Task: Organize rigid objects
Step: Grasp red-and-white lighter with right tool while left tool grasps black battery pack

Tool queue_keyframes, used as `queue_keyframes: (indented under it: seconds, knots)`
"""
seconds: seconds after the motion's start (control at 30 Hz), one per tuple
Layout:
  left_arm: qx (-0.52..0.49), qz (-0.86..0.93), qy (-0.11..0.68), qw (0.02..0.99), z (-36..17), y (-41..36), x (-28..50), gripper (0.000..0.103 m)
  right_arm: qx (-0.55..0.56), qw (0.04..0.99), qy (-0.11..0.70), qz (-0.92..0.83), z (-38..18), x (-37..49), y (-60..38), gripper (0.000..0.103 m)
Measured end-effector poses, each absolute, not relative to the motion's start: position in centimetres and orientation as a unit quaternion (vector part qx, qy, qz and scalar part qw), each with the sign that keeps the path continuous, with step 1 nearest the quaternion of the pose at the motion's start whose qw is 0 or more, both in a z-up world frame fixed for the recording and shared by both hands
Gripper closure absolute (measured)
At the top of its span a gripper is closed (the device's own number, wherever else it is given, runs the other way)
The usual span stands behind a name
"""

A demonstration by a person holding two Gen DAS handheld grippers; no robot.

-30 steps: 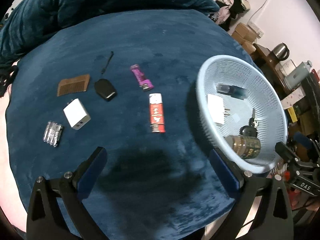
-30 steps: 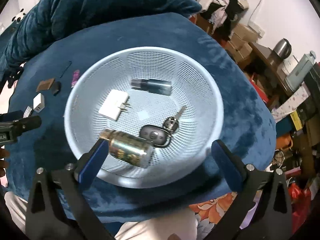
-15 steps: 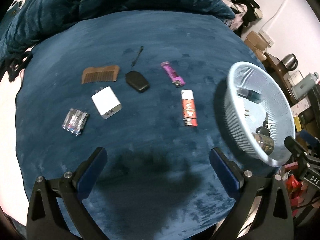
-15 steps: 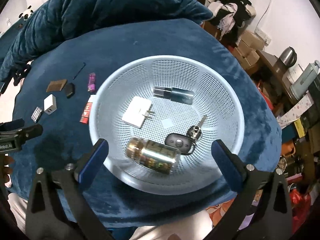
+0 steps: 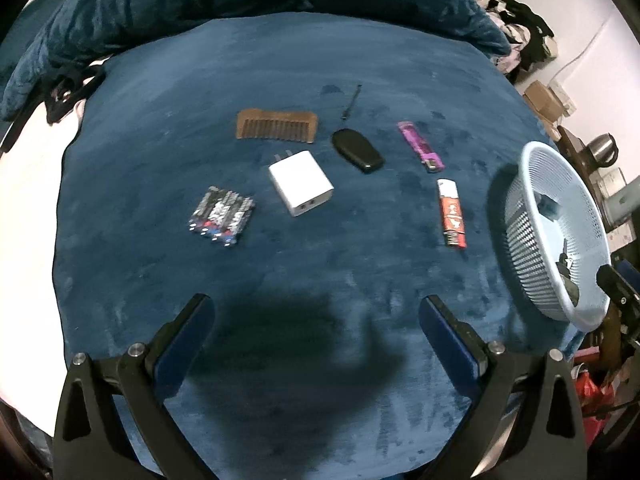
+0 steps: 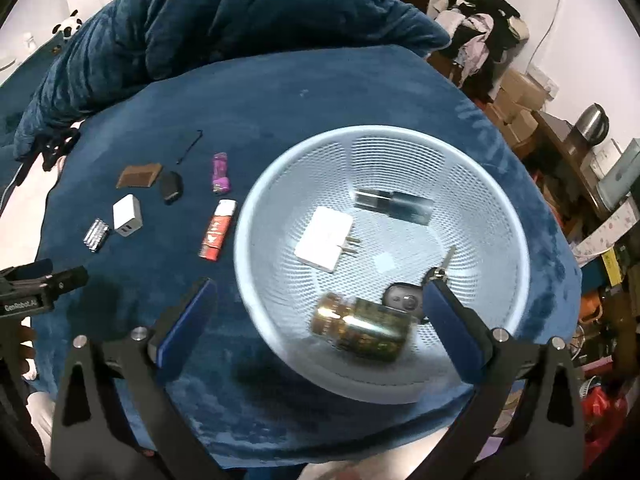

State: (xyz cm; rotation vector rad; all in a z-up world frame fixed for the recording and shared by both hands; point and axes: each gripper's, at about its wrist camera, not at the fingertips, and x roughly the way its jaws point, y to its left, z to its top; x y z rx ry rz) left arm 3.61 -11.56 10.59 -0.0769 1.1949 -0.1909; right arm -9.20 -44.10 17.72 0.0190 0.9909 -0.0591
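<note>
On the blue velvet surface lie a wooden comb (image 5: pixel 277 124), a white charger (image 5: pixel 301 182), a pack of batteries (image 5: pixel 222 215), a black key fob (image 5: pixel 357 149), a purple lighter (image 5: pixel 420 146) and a red lighter (image 5: pixel 451 213). The light-blue mesh basket (image 6: pixel 280 184) holds a white plug (image 6: pixel 323 239), a dark tube (image 6: pixel 394 200), a gold can (image 6: pixel 360 328) and a car key (image 6: pixel 406 300). My left gripper (image 5: pixel 316 340) hangs open and empty, short of the items. My right gripper (image 6: pixel 318 320) is open above the basket's near rim.
A rumpled blue quilt (image 5: pixel 240 0) lies at the back. Cardboard boxes (image 6: pixel 516 108), a kettle (image 6: pixel 594 122) and clutter stand to the right of the surface. A thin black hairpin (image 5: pixel 351 102) lies behind the key fob.
The left gripper has swung left, so the items now sit centred and the basket is at the right edge. The right gripper has shifted left, with the basket now further right in its view.
</note>
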Motion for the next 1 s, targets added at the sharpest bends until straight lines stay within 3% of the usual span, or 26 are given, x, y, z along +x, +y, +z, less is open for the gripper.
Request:
queue_keyframes:
  seconds: [0.7,0.87,1.0]
  knots:
    - [-0.078,-0.065,0.548,0.830,9.8,-4.9,4.1,0.001,0.013,0.890,0.452,0.050,18.0,-7.5,-37.7,0.003]
    - [-0.079,-0.063,0.545,0.832,9.2,-4.1,4.2,0.001,0.016,0.887,0.456,0.074,17.4,-6.8,-35.7,0.018]
    - [-0.074,-0.057,0.547,0.832,8.5,-3.5,4.5,0.001,0.007,0.879,0.469,0.082,15.8,-6.2,-33.7,0.040]
